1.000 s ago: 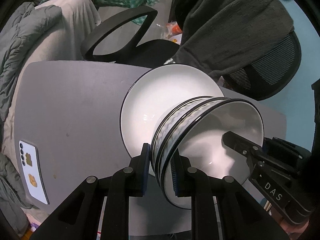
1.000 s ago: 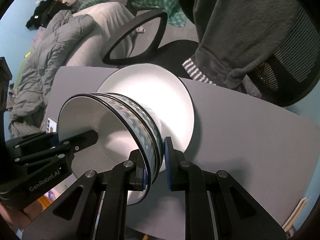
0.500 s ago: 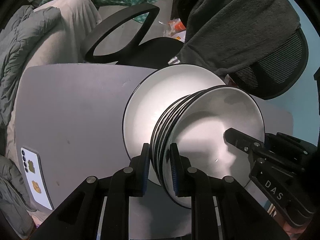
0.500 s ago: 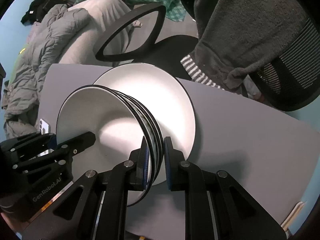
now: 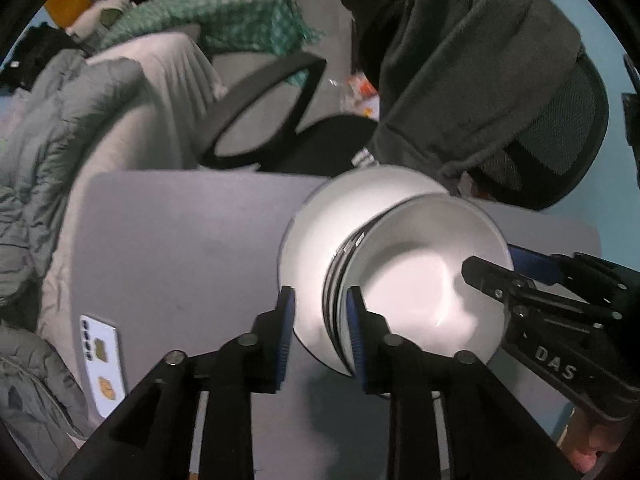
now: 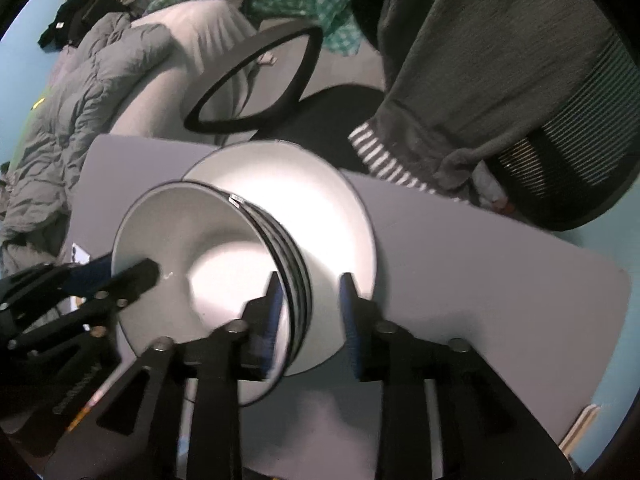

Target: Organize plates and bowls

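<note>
A stack of white bowls with dark rims (image 5: pixel 424 292) sits on a large white plate (image 5: pixel 320 248) on the grey table (image 5: pixel 180 240). My left gripper (image 5: pixel 320 328) is open, its jaws either side of the stack's left rim with gaps showing. My right gripper (image 6: pixel 308 320) is open too, its jaws wide around the stack's right rim (image 6: pixel 296 280). The plate also shows in the right wrist view (image 6: pixel 320 208). Each gripper shows in the other's view at the stack's far side.
A white phone (image 5: pixel 102 364) lies at the table's left edge. A black office chair (image 5: pixel 280 120) with a grey garment (image 5: pixel 460 60) over its back stands behind the table. Grey bedding (image 5: pixel 60 140) lies to the left.
Both grippers were shut on the bowl stack's rims and held it tilted. The stack came down onto the plate and both grippers have opened.
</note>
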A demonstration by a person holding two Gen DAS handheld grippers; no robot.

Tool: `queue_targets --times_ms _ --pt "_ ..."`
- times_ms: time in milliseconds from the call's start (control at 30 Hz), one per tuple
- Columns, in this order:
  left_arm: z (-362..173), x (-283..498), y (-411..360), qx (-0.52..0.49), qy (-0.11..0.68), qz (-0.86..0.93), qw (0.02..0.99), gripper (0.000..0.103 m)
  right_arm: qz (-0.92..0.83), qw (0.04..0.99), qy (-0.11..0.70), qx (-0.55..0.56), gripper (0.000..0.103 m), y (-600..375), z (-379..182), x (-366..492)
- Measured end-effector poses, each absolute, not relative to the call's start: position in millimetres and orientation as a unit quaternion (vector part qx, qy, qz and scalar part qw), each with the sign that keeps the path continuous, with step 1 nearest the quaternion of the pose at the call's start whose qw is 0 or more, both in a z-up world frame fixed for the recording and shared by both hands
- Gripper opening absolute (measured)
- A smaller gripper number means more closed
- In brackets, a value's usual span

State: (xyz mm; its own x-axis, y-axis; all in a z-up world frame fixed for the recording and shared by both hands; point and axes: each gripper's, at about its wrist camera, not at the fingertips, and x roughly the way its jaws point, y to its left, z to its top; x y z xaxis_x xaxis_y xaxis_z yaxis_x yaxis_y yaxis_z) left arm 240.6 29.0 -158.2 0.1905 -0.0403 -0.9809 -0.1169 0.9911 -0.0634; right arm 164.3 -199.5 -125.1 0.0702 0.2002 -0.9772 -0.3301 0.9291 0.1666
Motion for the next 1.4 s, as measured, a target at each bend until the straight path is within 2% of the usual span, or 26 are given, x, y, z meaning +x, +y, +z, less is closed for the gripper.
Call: queue_targets --times_ms 33,100,167,233,333,467,600,1067,1400 --pt "-150 238 31 -0.063 0.625 0.027 0.777 0.031 0.181 0.736 0.651 -0.046 0.045 -201 -118 164" --pt "-137 235 33 -0.063 0.610 0.029 0.789 0.036 0.174 0.751 0.635 -0.045 0.055 -204 -103 162" --pt "-120 230 35 -0.064 0.593 0.026 0.802 0.041 0.170 0.764 0.620 -0.051 0.056 -207 -88 161" --pt "-105 225 37 -0.060 0.577 0.026 0.814 0.044 0.163 0.781 0.601 -0.059 0.061 -211 -66 156" --pt "-81 214 39 -0.058 0.549 0.025 0.834 0.054 0.153 0.802 0.573 -0.066 0.064 -217 -39 147" --pt "-54 198 45 -0.074 0.524 0.021 0.848 0.056 0.145 0.828 0.536 -0.075 0.070 -223 0 128" --pt "-33 181 52 -0.086 0.504 0.017 0.859 0.062 0.135 0.848 0.506 -0.080 0.072 -229 31 106" --pt "21 133 52 -0.074 0.423 -0.002 0.903 0.064 0.112 0.873 0.471 -0.064 0.072 -235 78 53" --pt "35 120 54 -0.083 0.421 -0.017 0.903 0.067 0.100 0.878 0.466 -0.048 0.072 -238 84 39"
